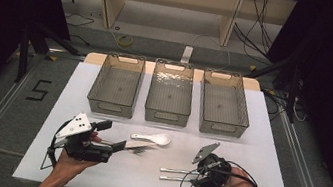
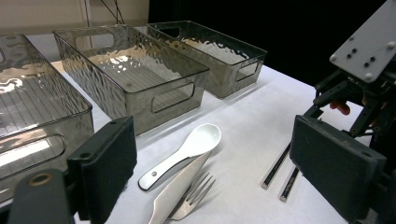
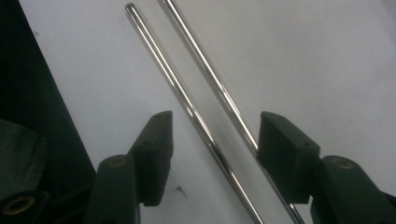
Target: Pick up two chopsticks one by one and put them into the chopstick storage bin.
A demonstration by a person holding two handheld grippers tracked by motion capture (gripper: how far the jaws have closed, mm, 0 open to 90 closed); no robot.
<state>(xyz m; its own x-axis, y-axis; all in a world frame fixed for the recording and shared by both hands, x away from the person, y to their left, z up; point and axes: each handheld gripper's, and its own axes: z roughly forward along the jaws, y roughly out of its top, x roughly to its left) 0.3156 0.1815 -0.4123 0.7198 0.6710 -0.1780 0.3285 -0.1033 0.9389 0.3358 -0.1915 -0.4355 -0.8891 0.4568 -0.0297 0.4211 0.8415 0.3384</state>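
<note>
Two metal chopsticks [image 1: 174, 174] [image 3: 187, 102] lie side by side on the white table top. My right gripper [image 1: 195, 174] [image 3: 212, 154] straddles their near ends, open, with both sticks between its jaws; the left pad stands clear of them and the right pad is very close to the nearer stick. A white spoon [image 1: 152, 138] [image 2: 196, 144] lies mid-table, with a metal fork [image 1: 141, 149] [image 2: 196, 189] and a pale flat knife-like utensil [image 2: 175, 191] just in front of it. My left gripper [image 1: 111, 135] [image 2: 219, 172] is open, aimed at these with nothing between its pads.
Three empty translucent grey bins [image 1: 112, 108] [image 1: 166, 118] [image 1: 222, 128] stand in a row at the back of the white board [image 1: 258, 138]. The board's front edge runs just below both hands. Cables and a dark floor surround the table.
</note>
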